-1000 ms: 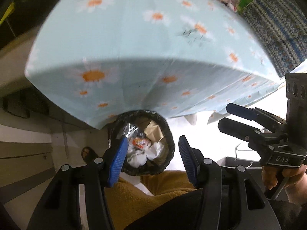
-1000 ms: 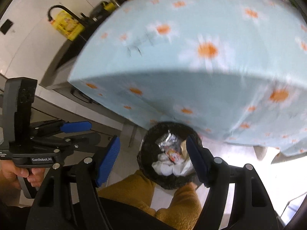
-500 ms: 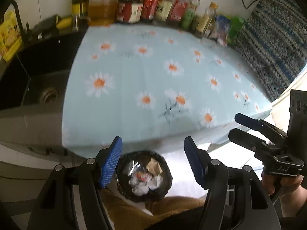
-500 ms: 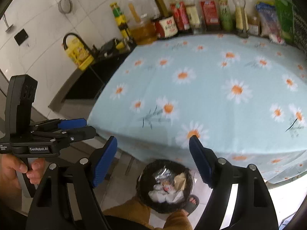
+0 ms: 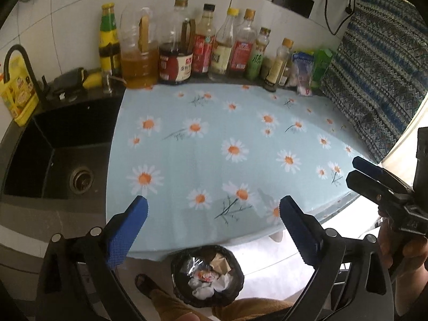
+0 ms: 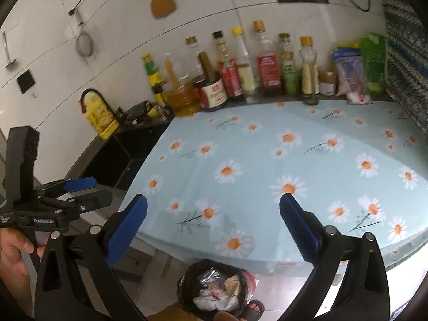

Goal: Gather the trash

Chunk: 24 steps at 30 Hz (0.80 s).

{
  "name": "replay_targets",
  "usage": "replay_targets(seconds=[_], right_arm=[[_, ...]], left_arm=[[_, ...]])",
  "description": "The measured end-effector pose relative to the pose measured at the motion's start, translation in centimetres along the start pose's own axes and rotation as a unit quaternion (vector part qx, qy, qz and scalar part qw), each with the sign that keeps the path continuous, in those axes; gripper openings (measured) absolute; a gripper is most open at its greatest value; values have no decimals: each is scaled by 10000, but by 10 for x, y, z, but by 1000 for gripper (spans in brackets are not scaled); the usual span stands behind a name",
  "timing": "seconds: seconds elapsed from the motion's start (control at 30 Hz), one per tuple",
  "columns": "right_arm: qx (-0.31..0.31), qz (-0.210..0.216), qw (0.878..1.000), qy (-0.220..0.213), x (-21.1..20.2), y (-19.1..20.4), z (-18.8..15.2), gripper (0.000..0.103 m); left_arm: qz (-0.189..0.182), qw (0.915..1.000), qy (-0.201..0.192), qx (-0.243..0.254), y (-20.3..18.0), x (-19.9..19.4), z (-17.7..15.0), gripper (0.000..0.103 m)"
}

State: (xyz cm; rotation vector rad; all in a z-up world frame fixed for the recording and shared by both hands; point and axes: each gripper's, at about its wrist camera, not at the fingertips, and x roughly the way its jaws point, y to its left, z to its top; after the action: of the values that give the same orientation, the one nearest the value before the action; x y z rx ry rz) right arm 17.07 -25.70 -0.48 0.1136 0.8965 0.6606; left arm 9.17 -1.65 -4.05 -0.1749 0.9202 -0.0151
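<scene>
A black-lined trash bin (image 5: 207, 276) stands on the floor below the counter's front edge, holding crumpled white paper, foil and a brown scrap; it also shows in the right wrist view (image 6: 215, 287). My left gripper (image 5: 212, 226) is open and empty, raised above the counter edge and the bin. My right gripper (image 6: 212, 223) is open and empty at a similar height. Each gripper shows in the other's view: the right one (image 5: 374, 176) and the left one (image 6: 75, 192). The daisy-print cloth (image 5: 227, 147) on the counter carries no trash that I can see.
A row of sauce and oil bottles (image 5: 187, 50) lines the back wall. A black sink (image 5: 53, 149) with a faucet lies left of the cloth. Snack packets (image 6: 361, 69) and a patterned fabric (image 5: 379, 80) stand at the right. A sandalled foot (image 5: 145, 285) is beside the bin.
Both grippers have risen from just above the bin to above counter height and tilted up. The whole countertop and the bottles have come into view. Both stay open.
</scene>
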Motion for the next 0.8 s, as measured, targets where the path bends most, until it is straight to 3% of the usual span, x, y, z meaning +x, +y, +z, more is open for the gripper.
replay_targets(seconds=[0.4,0.8], right_arm=[[-241,-229,9993,-145,-20,-2,12,98],[-190,-260,9994,-130,-25,3,5,98]], left_arm=[[81,9989,-450,117,-14,-22,21,96],[156,9988,-472,-32,-14,-29,14,96]])
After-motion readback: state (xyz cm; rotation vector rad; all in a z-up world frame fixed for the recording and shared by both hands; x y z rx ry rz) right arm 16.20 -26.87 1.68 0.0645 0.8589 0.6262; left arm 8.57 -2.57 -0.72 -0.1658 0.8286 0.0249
